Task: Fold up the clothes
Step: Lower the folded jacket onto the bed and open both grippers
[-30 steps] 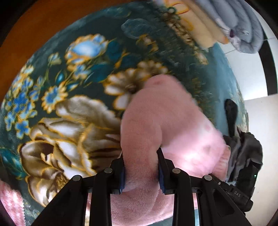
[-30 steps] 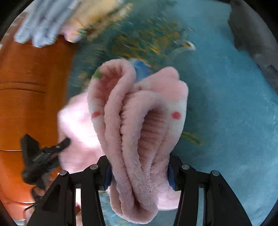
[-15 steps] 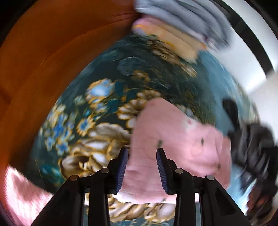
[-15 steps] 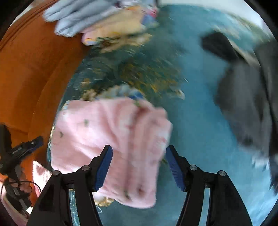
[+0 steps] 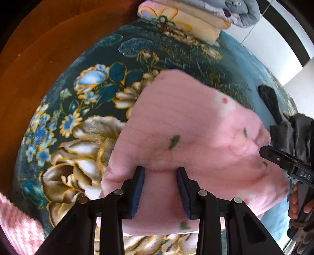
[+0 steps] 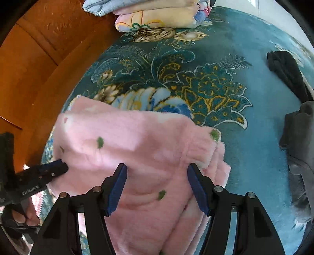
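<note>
A pink fleece garment (image 5: 192, 135) with small green and red marks lies folded on the teal floral blanket (image 5: 94, 102). My left gripper (image 5: 160, 172) has its jaws apart over the garment's near edge, with fabric between them but not pinched. My right gripper (image 6: 157, 170) is wide open above the same garment (image 6: 137, 145), near its right folded edge. Each gripper shows in the other's view: the right one at the garment's right side (image 5: 282, 162), the left one at its left side (image 6: 45, 172).
A stack of folded bedding (image 6: 157, 15) sits at the far end of the blanket (image 6: 255, 137). Dark grey clothes (image 6: 298, 137) lie to the right. A wooden headboard (image 6: 39, 58) borders the left. A pink-and-white checked cloth (image 5: 17, 221) lies at the near left.
Both grippers held the bunched garment lifted a second ago. It now lies flat and folded on the blanket, and both grippers have opened and let go of it.
</note>
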`<state>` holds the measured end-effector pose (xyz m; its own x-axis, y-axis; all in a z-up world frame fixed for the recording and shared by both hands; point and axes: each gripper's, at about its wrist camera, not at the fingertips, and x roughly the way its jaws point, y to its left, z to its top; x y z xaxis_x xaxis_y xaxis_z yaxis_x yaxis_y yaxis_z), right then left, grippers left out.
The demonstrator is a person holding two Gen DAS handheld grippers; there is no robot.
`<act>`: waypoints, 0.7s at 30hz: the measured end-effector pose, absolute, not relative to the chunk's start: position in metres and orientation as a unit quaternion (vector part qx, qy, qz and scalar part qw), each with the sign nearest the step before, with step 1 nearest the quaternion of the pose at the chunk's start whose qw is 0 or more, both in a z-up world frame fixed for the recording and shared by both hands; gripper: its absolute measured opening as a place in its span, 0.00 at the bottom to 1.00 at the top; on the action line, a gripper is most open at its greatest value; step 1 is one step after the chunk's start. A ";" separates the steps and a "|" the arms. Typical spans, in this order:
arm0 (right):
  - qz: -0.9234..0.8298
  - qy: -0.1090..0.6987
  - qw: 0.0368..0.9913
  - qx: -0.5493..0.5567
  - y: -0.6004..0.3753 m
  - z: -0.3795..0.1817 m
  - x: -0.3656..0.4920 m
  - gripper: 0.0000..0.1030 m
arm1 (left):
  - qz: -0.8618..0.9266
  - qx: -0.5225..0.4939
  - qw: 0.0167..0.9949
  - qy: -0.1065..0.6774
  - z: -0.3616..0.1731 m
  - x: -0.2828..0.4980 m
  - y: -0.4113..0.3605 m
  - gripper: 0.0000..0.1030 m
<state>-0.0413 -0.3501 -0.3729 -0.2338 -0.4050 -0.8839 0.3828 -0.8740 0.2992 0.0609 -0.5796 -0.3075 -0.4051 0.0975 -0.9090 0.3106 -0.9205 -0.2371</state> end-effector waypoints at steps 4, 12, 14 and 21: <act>-0.794 -0.023 0.267 0.545 -0.340 -0.341 -0.023 0.63 | -0.832 0.516 0.075 0.189 -0.284 0.077 -0.565 0.37; -0.784 -0.020 0.291 0.548 -0.330 -0.356 0.033 0.63 | -0.813 0.552 0.108 0.150 -0.313 0.097 -0.536 0.37; -0.778 -0.013 0.292 0.555 -0.331 -0.369 0.037 0.63 | -0.816 0.546 0.118 0.147 -0.307 0.104 -0.525 0.37; -0.793 -0.027 0.297 0.531 -0.290 -0.340 0.069 0.63 | -0.827 0.523 0.154 0.139 -0.286 0.129 -0.489 0.37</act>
